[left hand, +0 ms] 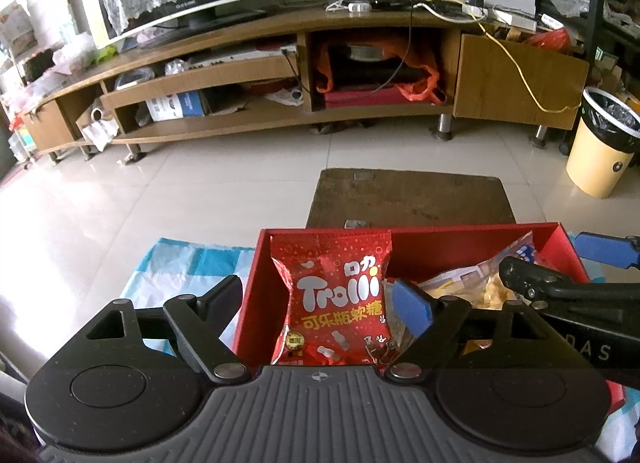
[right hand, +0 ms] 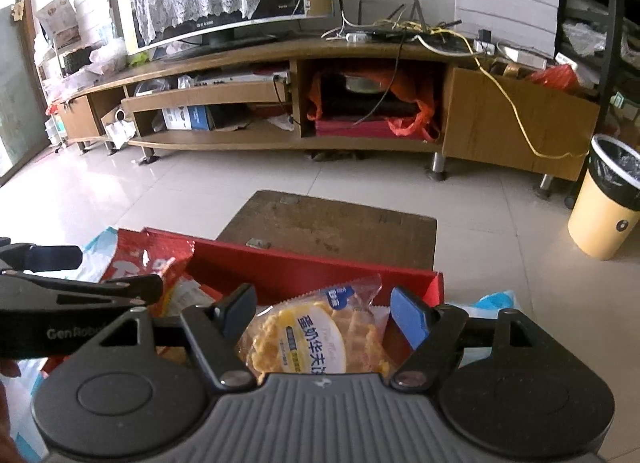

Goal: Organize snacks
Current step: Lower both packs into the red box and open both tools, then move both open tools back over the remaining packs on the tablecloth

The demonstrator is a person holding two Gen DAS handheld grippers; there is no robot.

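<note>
Red Trolli gummy bag (left hand: 336,299) stands in red box (left hand: 460,241) between spread left gripper (left hand: 316,303) jaws. Right gripper (right hand: 316,313) jaws flank waffle packet (right hand: 320,337), apparently not pinching.

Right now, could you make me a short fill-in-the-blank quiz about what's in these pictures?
1. The Trolli bag stands inside a box coloured ____.
2. The snack between the right tool's fingers is a packaged ____.
3. The cloth under the box is white and ____.

Missing words: red; waffle; blue
</note>
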